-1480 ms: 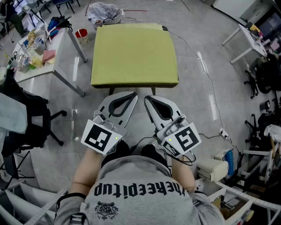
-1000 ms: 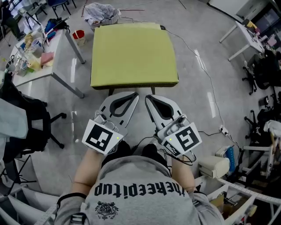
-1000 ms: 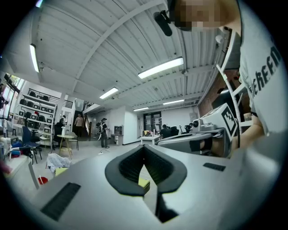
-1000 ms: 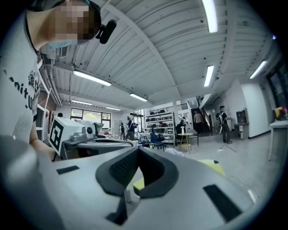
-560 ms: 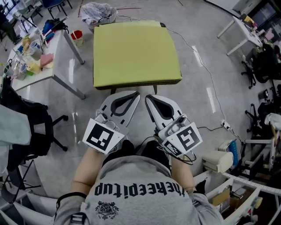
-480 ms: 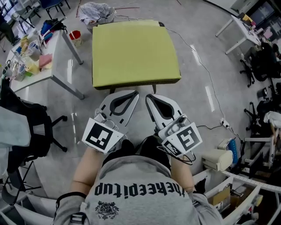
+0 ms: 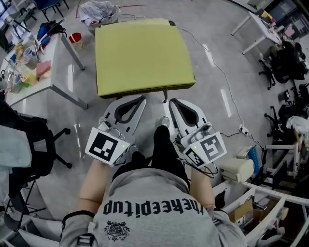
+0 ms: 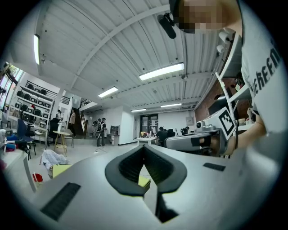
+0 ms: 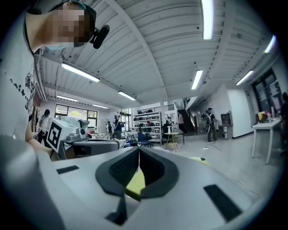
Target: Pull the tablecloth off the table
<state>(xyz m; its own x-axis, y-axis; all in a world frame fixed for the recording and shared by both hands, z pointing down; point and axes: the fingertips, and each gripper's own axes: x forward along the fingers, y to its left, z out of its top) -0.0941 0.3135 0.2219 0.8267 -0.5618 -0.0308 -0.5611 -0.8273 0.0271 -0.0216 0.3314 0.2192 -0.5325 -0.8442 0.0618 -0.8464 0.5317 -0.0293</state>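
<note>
Both pairs of fingers are pinched shut with nothing in them. On the left gripper (image 8: 144,148) the dark padded fingers (image 8: 123,168) meet at the tips. Same deal on the right gripper (image 9: 137,150): its fingers (image 9: 155,170) are closed on plain air.

The two grippers sit side by side, held about level. The person's leg (image 7: 161,144) pokes out between them, a bit behind the tips.

Just ahead of both fingertips, close but not touching, is the near edge of the yellow-green tablecloth (image 7: 142,55). It lies flat and smooth over the whole top of a small desk (image 7: 164,95), and only a bit of that desk shows under the near edge. In both gripper views the cloth peeks through the hole between the closed fingers.

Off to the left of the left fingers is a white side desk (image 7: 58,77) cluttered with stuff, with a red cup (image 7: 75,37) on the floor (image 7: 212,29) beyond it. Past the far edge of the cloth there's a crumpled bundle (image 7: 96,9). A thin cable (image 7: 219,72) snakes over the floor to the right of the right fingers.
</note>
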